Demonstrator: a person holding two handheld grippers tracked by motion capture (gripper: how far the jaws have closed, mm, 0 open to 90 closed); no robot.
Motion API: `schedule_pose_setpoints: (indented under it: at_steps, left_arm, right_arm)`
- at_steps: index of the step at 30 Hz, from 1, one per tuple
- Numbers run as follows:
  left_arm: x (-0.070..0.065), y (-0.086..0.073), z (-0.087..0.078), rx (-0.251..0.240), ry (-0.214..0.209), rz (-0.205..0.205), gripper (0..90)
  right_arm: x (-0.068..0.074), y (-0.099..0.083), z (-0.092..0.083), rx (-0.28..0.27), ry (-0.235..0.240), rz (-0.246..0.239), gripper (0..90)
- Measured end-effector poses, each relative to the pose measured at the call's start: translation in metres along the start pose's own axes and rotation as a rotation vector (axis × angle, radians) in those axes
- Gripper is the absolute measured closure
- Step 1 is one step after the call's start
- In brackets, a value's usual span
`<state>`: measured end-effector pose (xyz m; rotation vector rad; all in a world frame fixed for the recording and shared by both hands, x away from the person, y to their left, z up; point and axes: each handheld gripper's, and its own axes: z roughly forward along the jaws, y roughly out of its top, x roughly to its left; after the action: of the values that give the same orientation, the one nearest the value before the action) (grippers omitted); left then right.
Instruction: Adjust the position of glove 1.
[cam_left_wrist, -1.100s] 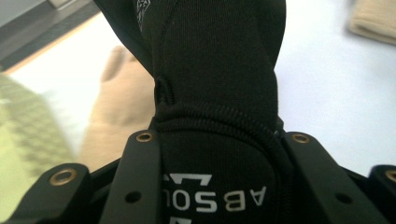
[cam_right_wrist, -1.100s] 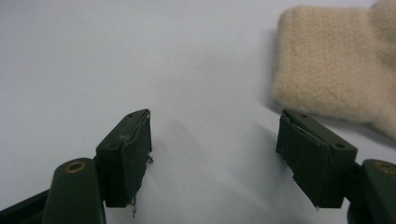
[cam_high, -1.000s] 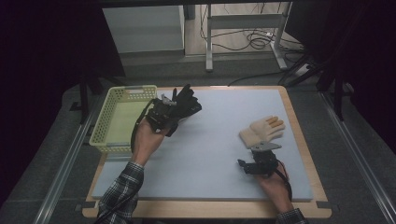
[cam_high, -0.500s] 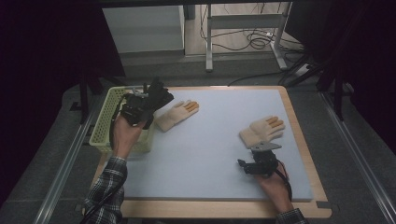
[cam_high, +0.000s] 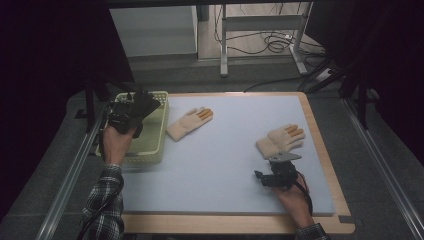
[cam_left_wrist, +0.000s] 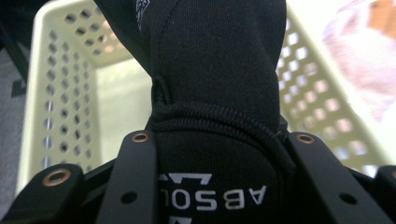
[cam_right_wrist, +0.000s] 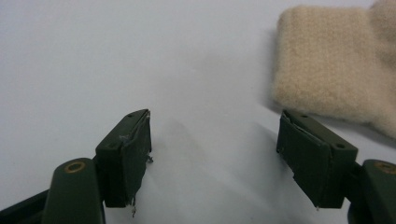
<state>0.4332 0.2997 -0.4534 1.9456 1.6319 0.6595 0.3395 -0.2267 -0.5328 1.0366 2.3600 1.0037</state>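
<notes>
At the left, the left gripper (cam_high: 136, 107) is clamped on a black glove (cam_left_wrist: 219, 93), holding it over the basket (cam_high: 155, 142) at the bench's (cam_high: 220, 170) left edge. In the left gripper view the glove's cuff sits pinched between the jaws, its body reaching out ahead above the basket floor. Just right of the basket a tan glove (cam_high: 189, 122) lies flat on the bench. Farther right a second tan glove (cam_high: 280, 140) lies just ahead of the right gripper (cam_high: 276, 167), whose jaws stand wide and empty, with the cuff (cam_right_wrist: 327, 74) just beyond the right jaw.
</notes>
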Motion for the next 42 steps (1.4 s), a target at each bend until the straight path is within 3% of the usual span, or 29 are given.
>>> schedule_pose_setpoints:
  at_steps: [12, 27, 31, 36, 42]
  left_arm:
    - [0.030, -0.018, 0.016, 0.088, 0.046, -0.064, 59.7]
    - [0.031, -0.017, 0.030, 0.200, 0.075, -0.030, 55.8]
    - [0.033, -0.016, 0.031, 0.202, 0.084, -0.026, 48.7]
    - [0.035, -0.017, 0.029, 0.192, 0.081, -0.021, 28.8]
    - [0.042, -0.020, 0.025, 0.186, 0.047, -0.041, 13.0]
  right_arm:
    - [0.000, 0.000, 0.000, -0.001, 0.000, 0.000, 25.9]
    - [0.000, 0.000, 0.000, -0.001, -0.001, -0.001, 25.8]
    - [0.000, 0.000, 0.000, -0.001, -0.001, 0.000, 25.8]
    - [0.000, 0.000, 0.000, -0.001, -0.001, 0.000, 25.8]
    - [0.000, 0.000, 0.000, 0.000, -0.002, 0.000, 25.7]
